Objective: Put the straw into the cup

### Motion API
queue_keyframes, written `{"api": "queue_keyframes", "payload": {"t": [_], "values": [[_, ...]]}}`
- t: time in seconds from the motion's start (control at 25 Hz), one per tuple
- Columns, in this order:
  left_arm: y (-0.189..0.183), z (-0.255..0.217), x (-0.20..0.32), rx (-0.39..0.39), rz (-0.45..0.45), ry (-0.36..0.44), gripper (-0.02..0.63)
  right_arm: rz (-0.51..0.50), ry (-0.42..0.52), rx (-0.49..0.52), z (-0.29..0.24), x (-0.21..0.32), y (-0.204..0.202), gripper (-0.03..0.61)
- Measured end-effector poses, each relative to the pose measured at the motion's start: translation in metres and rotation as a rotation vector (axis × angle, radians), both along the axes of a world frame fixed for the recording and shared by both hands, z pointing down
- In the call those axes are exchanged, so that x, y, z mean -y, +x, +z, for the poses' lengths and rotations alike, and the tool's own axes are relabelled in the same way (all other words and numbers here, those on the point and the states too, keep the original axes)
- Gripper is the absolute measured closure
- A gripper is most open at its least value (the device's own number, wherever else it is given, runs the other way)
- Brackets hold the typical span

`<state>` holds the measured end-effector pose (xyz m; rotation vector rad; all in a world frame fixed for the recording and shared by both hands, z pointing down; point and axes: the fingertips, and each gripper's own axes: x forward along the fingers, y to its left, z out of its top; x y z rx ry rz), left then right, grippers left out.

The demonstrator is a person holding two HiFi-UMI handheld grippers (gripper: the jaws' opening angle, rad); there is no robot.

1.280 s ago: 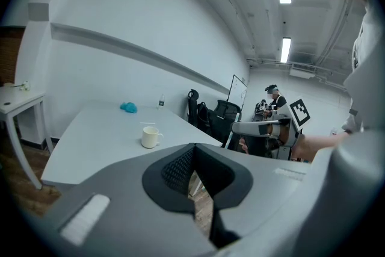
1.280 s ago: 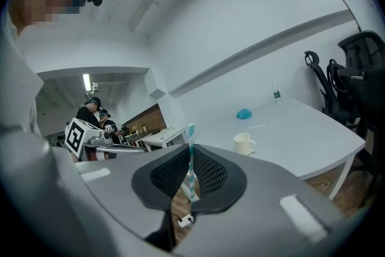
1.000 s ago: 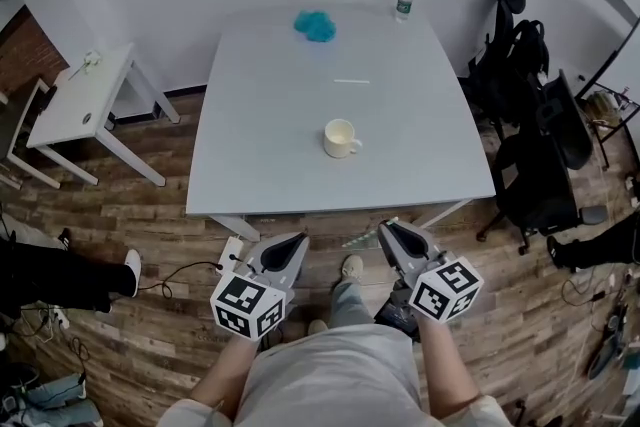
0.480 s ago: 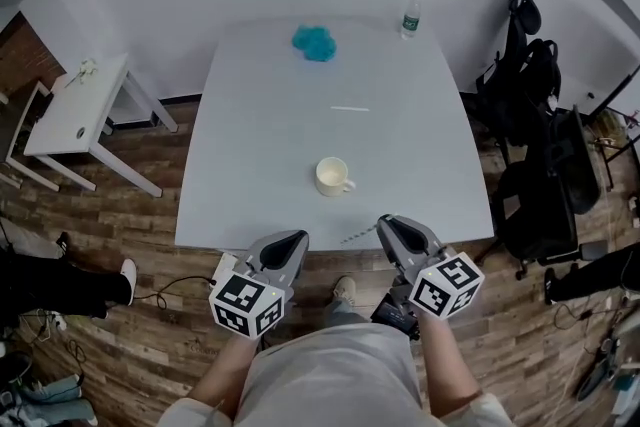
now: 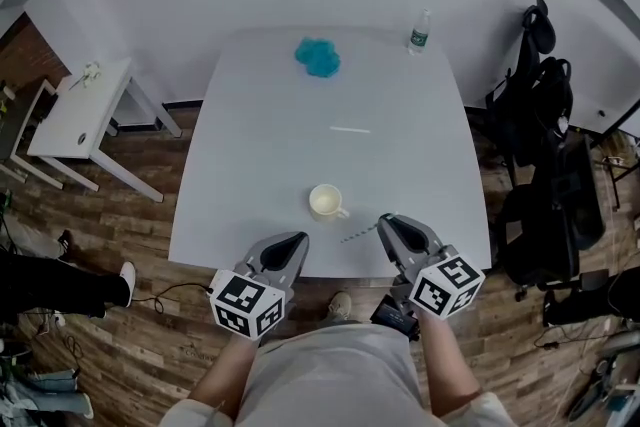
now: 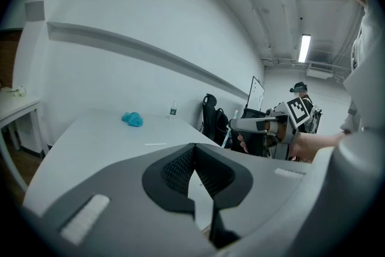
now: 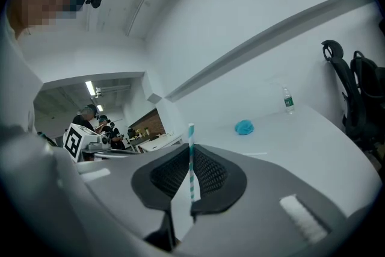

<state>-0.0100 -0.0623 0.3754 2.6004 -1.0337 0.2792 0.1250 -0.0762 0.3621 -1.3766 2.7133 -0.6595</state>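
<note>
A cream mug (image 5: 325, 201) stands near the front edge of the white table (image 5: 250, 165). My right gripper (image 5: 388, 223) is shut on a teal-and-white striped straw (image 5: 358, 233), which points left toward the mug from just right of it. In the right gripper view the straw (image 7: 191, 159) stands upright between the closed jaws. My left gripper (image 5: 297, 240) hangs at the table's front edge, just short of the mug, shut on nothing. A second pale straw (image 5: 350, 129) lies flat mid-table.
A blue cloth (image 5: 318, 56) and a water bottle (image 5: 419, 32) sit at the table's far end. Black chairs with bags (image 5: 540, 115) stand to the right, and a small white side table (image 5: 80, 110) stands on the left. Cables lie on the wooden floor.
The table and mug have come closer to both grippers. The straw's tip now reaches over the table's front edge beside the mug. Both grippers keep their hold.
</note>
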Motion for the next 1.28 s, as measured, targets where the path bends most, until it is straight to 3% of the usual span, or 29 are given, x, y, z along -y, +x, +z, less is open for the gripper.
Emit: {"api": "queue_keyframes", "payload": {"t": [0.24, 0.56, 1.28], "values": [[0.012, 0.002, 0.013, 0.011, 0.002, -0.004, 0.598, -0.002, -0.006, 0.012, 0.001, 0.017, 0.011, 0.551], [-0.006, 0.004, 0.024, 0.012, -0.008, -0.024, 0.598, -0.012, -0.014, 0.021, -0.002, 0.033, -0.003, 0.551], [-0.031, 0.015, 0.058, 0.005, 0.051, -0.059, 0.599, 0.1, -0.041, 0.019, 0.005, 0.065, -0.013, 0.551]]}}
